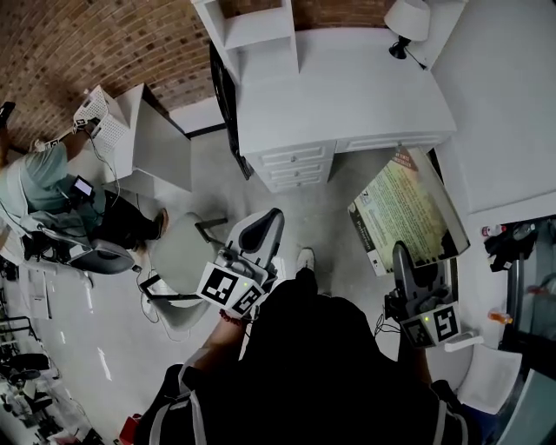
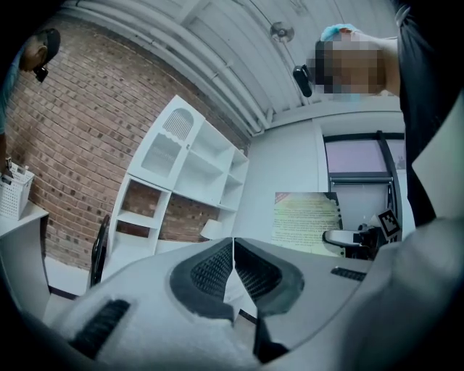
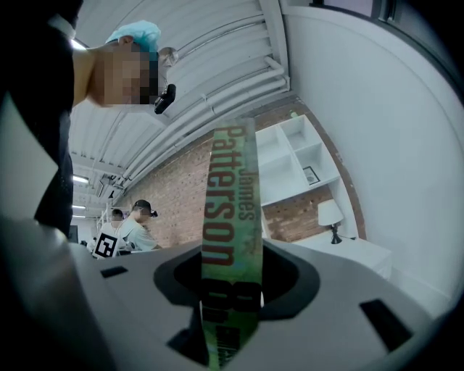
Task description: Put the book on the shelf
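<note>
A book with a green-yellow cover is held up in the air at the right, tilted, over the floor in front of the white desk. My right gripper is shut on its lower edge; in the right gripper view its green spine with red lettering stands between the jaws. The white shelf unit stands on the desk's far left; it also shows in the left gripper view as the shelf unit. My left gripper is shut on nothing, lower left of the book, over a chair.
A lamp stands on the desk's back right. A grey office chair sits below my left gripper. A white side table and a seated person are at the left. A white wall and furniture rise at the right.
</note>
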The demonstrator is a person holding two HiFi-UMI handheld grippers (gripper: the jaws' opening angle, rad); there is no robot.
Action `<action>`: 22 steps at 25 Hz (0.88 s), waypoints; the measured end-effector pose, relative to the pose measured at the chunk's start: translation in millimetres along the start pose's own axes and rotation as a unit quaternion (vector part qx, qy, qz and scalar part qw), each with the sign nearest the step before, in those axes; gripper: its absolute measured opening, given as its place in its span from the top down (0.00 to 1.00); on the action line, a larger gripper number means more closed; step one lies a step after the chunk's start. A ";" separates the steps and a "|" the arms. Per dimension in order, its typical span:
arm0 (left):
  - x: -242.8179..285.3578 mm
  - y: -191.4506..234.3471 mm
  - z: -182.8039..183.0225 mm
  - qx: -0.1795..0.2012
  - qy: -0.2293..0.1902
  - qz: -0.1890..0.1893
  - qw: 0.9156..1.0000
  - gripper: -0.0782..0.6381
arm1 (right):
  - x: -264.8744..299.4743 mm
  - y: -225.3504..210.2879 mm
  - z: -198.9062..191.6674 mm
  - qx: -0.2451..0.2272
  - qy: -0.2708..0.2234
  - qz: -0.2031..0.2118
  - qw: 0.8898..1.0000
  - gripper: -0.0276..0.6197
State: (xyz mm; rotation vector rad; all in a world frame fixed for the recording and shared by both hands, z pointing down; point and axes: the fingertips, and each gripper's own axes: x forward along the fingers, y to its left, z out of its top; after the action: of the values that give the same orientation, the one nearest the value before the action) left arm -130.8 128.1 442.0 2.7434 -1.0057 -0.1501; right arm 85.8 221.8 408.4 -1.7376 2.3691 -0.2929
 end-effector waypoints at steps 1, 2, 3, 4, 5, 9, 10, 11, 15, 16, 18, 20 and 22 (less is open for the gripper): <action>4.6 8.3 1.5 -0.001 0.001 -0.002 1.000 0.86 | 10.5 -0.3 1.9 0.000 -0.003 -0.001 1.000 0.70; 8.7 16.4 3.2 -0.002 0.001 -0.004 1.000 0.86 | 20.2 -0.7 3.9 0.000 -0.006 -0.002 1.000 0.70; 12.2 24.2 5.0 -0.002 0.001 -0.006 1.000 0.86 | 28.8 -1.2 5.7 0.000 -0.009 -0.004 1.000 0.70; 15.5 31.7 6.9 0.000 0.000 -0.007 1.000 0.86 | 36.4 -1.9 7.1 0.000 -0.012 -0.006 1.000 0.70; 18.8 39.3 8.8 0.002 -0.001 -0.008 1.000 0.86 | 43.2 -2.9 8.1 0.001 -0.014 -0.008 1.000 0.70; 28.4 64.4 13.9 0.000 -0.003 -0.003 1.000 0.86 | 61.0 -10.7 6.7 0.002 -0.018 -0.026 1.000 0.70; 29.7 67.4 14.8 -0.002 -0.004 -0.003 1.000 0.86 | 62.5 -12.7 4.8 -0.001 -0.013 -0.029 0.999 0.70; 31.6 69.6 15.6 -0.002 -0.004 -0.005 1.000 0.86 | 64.9 -14.0 4.5 -0.004 -0.011 -0.030 0.999 0.70; 41.5 76.8 17.1 -0.002 -0.003 -0.006 1.000 0.86 | 77.0 -21.4 5.5 -0.004 -0.010 -0.032 0.999 0.70; 43.8 78.6 17.6 -0.003 -0.004 -0.005 1.000 0.86 | 79.7 -23.9 4.1 0.000 -0.009 -0.032 0.999 0.70; 47.9 81.5 18.8 -0.003 -0.006 -0.004 1.000 0.86 | 87.2 -24.8 6.0 -0.002 -0.015 -0.026 1.000 0.70; 51.8 84.1 21.0 0.007 -0.009 -0.003 1.000 0.86 | 98.6 -20.4 14.1 0.000 -0.031 -0.011 0.999 0.70; 58.1 88.0 25.4 0.022 -0.013 -0.002 1.000 0.86 | 109.4 -18.9 16.6 0.008 -0.036 0.000 0.999 0.70</action>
State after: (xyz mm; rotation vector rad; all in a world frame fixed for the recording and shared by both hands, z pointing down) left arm -146.0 20.8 436.8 2.7906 -1.0213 -0.1668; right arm 75.2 111.0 393.7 -1.7108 2.3099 -0.2447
